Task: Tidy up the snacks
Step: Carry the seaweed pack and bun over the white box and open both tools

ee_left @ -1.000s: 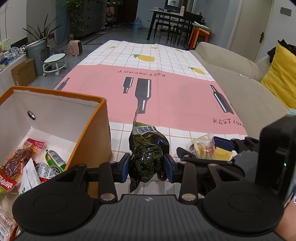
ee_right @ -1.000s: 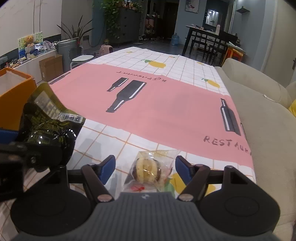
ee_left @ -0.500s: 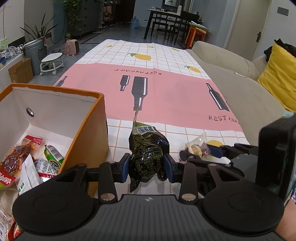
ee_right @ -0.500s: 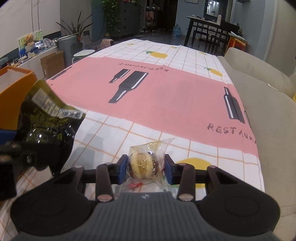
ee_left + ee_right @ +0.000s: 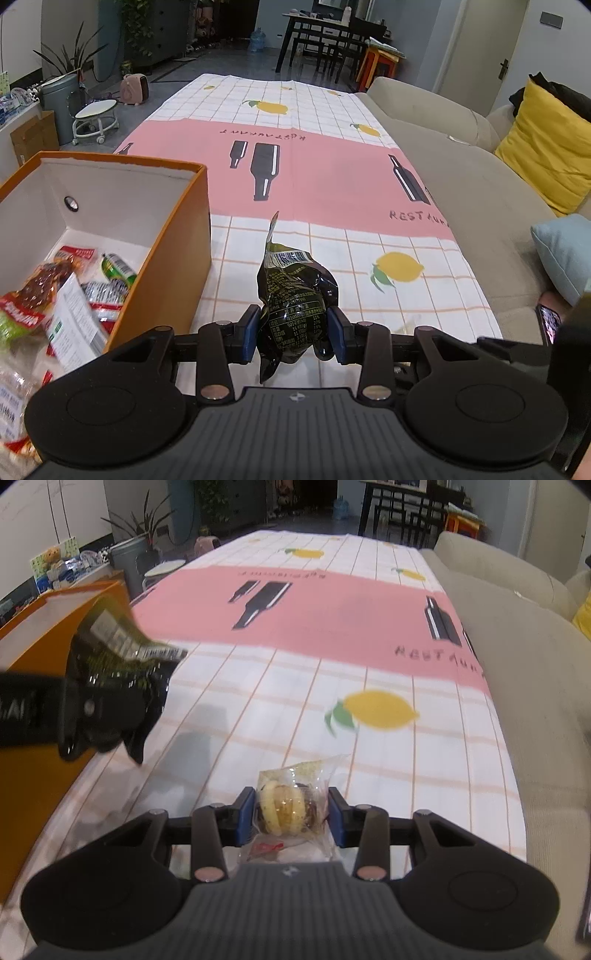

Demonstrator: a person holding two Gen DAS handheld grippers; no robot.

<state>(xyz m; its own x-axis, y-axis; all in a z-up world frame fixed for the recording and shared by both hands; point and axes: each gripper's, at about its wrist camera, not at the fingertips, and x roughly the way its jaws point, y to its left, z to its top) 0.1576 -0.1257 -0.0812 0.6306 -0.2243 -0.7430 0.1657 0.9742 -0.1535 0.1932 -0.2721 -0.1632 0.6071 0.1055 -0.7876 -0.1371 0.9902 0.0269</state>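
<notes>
My left gripper (image 5: 293, 328) is shut on a dark green snack packet (image 5: 291, 291) and holds it above the table, just right of the orange storage box (image 5: 173, 236). The box holds several snack packs (image 5: 66, 284). My right gripper (image 5: 291, 812) is shut on a clear-wrapped yellow pastry (image 5: 286, 806), lifted off the tablecloth. In the right wrist view the green packet (image 5: 118, 664) and the left gripper show at the left, beside the orange box (image 5: 37, 642).
A pink and white checked tablecloth (image 5: 332, 184) with bottle and lemon prints covers the long table. A beige sofa (image 5: 480, 192) with a yellow cushion (image 5: 546, 147) runs along the right edge. A phone (image 5: 548, 325) lies by the sofa.
My right gripper closed on the wrapped pastry and lifted it off the cloth, drawing back. My left gripper kept hold of the green packet and rose, so more of the box interior shows.
</notes>
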